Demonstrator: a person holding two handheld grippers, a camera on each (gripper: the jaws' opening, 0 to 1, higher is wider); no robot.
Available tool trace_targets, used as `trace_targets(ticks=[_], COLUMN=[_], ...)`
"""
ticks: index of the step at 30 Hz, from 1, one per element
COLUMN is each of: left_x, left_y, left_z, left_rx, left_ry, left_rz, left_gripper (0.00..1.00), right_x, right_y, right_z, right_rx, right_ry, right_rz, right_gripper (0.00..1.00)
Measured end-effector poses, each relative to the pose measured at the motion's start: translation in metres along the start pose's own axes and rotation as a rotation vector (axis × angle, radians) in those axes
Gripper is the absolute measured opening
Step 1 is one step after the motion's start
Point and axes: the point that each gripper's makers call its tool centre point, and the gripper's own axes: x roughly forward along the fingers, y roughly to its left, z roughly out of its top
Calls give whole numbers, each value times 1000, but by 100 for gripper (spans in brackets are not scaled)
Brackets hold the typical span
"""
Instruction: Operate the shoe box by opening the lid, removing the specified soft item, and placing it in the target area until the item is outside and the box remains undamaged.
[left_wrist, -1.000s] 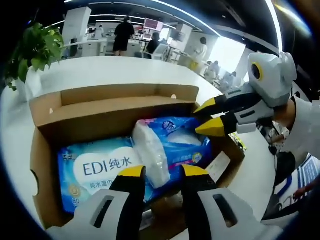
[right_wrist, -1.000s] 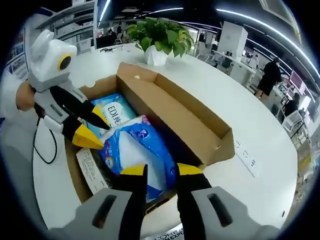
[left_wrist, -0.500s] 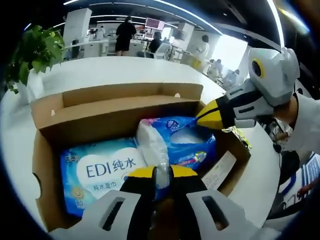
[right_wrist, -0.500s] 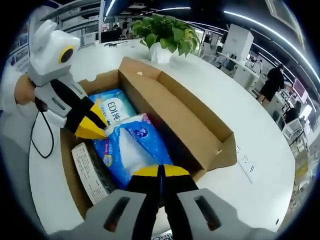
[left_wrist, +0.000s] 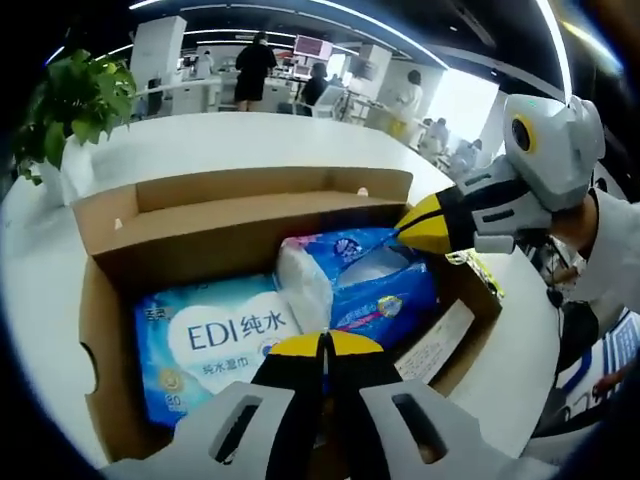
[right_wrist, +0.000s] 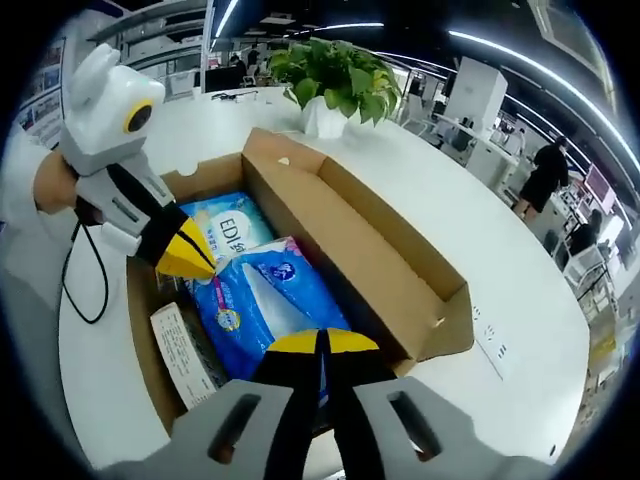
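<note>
Right gripper view alone shows the cardboard box's (right_wrist: 385, 262) outer side. Both the left tool (left_wrist: 325, 347) and right tool (right_wrist: 321, 345) pinch the blue tissue pack (right_wrist: 268, 300) between them, inside the box.

Tissue pack (right_wrist: 272, 300) seemingly between right claw (right_wrist: 321, 343)

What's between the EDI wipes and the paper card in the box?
The blue tissue pack lies between the wipes and the card, seen in the right gripper view.
</note>
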Motion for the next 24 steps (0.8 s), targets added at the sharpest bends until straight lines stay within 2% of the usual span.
trace_targets(ticks=[10,18,21,24], left_x=[-16,-26,-27,-28], left_y=[15,30,34,35], left_z=[0,-7,-9,-10], left_rx=[-28,-62,-71,-77], left_ry=[-15,-15,-12,-11], left_rz=[19,44,50,54], left_gripper=[0,0,0,0], right_x=[4,13,16,15], right_y=[10,23,26,24], right_z=[15,30,30,28], right_rx=[-22,-41,-27,0], right_ry=[-19,-33,-20,-8], right_rz=[17,47,59,54], right_gripper=[0,0,0,7])
